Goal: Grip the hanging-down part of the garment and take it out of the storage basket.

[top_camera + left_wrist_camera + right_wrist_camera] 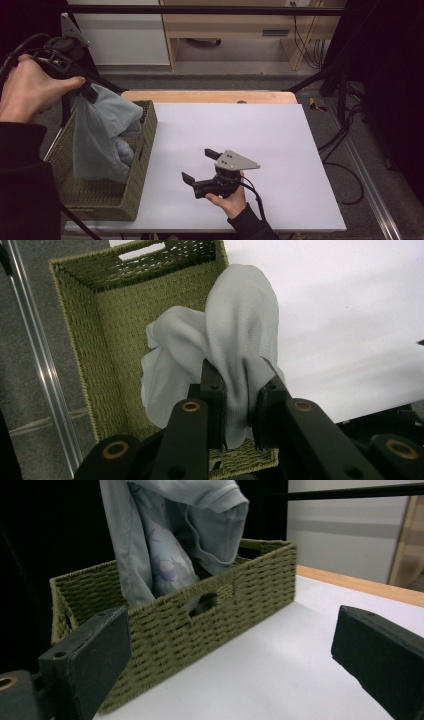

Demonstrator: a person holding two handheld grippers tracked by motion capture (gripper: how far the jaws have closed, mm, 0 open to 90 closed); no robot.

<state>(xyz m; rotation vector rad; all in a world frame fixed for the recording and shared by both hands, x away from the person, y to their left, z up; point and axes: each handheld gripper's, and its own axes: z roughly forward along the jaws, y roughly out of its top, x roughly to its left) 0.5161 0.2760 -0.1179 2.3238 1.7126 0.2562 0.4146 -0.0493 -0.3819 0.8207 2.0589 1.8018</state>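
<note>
A pale blue-grey cloth (102, 135) hangs down into a green woven basket (142, 150) at the table's left side. My left gripper (89, 95), held high over the basket, is shut on the cloth's top edge. The left gripper view looks down the jaws at the pinched cloth (240, 340) draping into the basket (100, 340). My right gripper (200, 165) hovers low over the white table top, right of the basket, jaws open and empty, pointing at the basket (240, 595) and the cloth (175, 525).
The white sheet (260, 145) covers most of the table, with a wooden strip (210, 96) along the far edge. Black frame bars (200, 10) and cables (345, 135) stand behind and right of the table. A metal rail (40, 365) runs beside the basket.
</note>
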